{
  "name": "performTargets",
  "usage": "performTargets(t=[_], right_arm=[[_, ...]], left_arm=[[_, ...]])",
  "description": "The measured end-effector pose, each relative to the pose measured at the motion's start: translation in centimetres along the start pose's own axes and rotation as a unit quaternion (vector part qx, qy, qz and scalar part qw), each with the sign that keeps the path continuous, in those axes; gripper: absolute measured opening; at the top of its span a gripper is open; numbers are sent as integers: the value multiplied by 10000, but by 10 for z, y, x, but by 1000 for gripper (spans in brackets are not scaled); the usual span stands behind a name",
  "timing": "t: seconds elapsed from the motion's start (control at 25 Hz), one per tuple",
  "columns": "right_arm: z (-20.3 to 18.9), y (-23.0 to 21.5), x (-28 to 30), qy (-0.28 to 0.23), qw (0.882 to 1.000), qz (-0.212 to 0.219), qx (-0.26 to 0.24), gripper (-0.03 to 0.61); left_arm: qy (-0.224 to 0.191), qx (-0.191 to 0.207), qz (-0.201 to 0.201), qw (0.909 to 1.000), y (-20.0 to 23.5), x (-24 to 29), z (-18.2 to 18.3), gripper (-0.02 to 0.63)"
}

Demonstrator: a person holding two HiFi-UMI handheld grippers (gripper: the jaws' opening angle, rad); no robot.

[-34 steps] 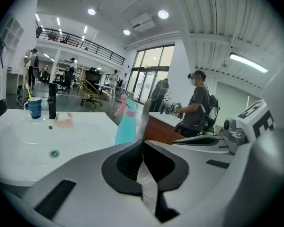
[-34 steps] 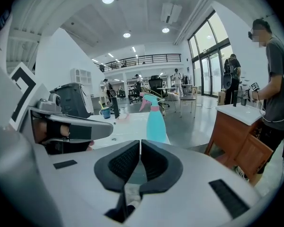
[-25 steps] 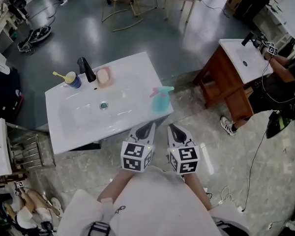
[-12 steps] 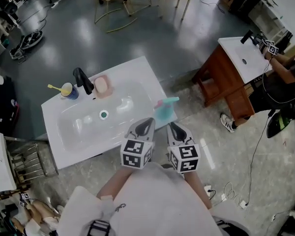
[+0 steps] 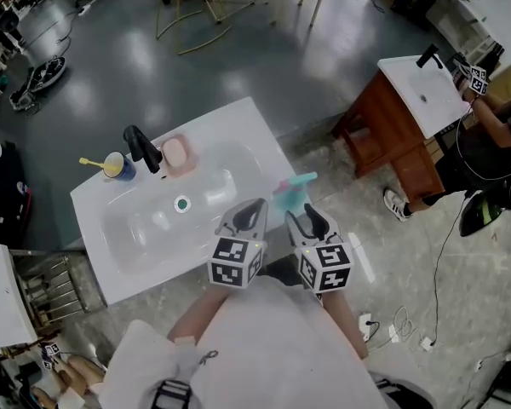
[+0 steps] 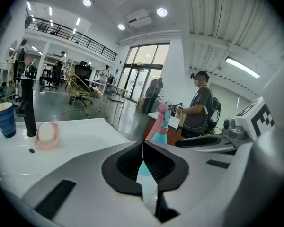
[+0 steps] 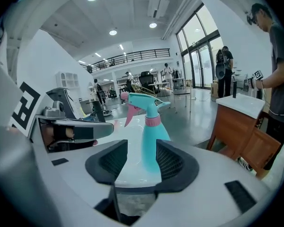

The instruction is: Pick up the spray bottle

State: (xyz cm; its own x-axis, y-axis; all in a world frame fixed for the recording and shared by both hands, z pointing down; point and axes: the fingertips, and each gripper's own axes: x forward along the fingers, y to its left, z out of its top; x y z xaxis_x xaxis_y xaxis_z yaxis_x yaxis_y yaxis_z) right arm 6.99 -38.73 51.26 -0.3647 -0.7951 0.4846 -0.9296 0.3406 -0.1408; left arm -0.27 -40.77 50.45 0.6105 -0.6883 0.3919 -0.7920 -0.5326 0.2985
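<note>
The teal spray bottle (image 5: 291, 196), with its pink collar and trigger, is standing upright at the white bench's (image 5: 92, 228) near right corner.

Nothing legible here, no words and no numbers. The left marker cube (image 5: 236, 262) and the right marker cube (image 5: 325, 267) show only black-and-white squares.

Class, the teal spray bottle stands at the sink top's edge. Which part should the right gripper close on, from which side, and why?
Likely best on the spray bottle: the straight teal body below the pink collar, approached level from the person's side. It stands upright; the trigger head is irregular. The right gripper, jaws just opened, shows the body in their gap, untouched.
</note>
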Motion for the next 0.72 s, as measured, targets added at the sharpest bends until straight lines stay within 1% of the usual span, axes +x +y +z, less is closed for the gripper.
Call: performTargets(t=[0.12,0.28,0.4,0.72], right_arm=[[4,-1,3,-108,9999,-94,-15,194],[11,-3,9,-323,9994,-98,-2,255],[15,-11,13,-376,9990,-232,-78,285],[19,-26,33,-353,9989,-195,-257,304]], left_arm=[[49,45,-42,10000,3,1,0,26],[52,106,-41,9999,4,2,1,26],[35,83,32,10000,7,1,2,26],[18,22,247,9997,18,7,3,26]])
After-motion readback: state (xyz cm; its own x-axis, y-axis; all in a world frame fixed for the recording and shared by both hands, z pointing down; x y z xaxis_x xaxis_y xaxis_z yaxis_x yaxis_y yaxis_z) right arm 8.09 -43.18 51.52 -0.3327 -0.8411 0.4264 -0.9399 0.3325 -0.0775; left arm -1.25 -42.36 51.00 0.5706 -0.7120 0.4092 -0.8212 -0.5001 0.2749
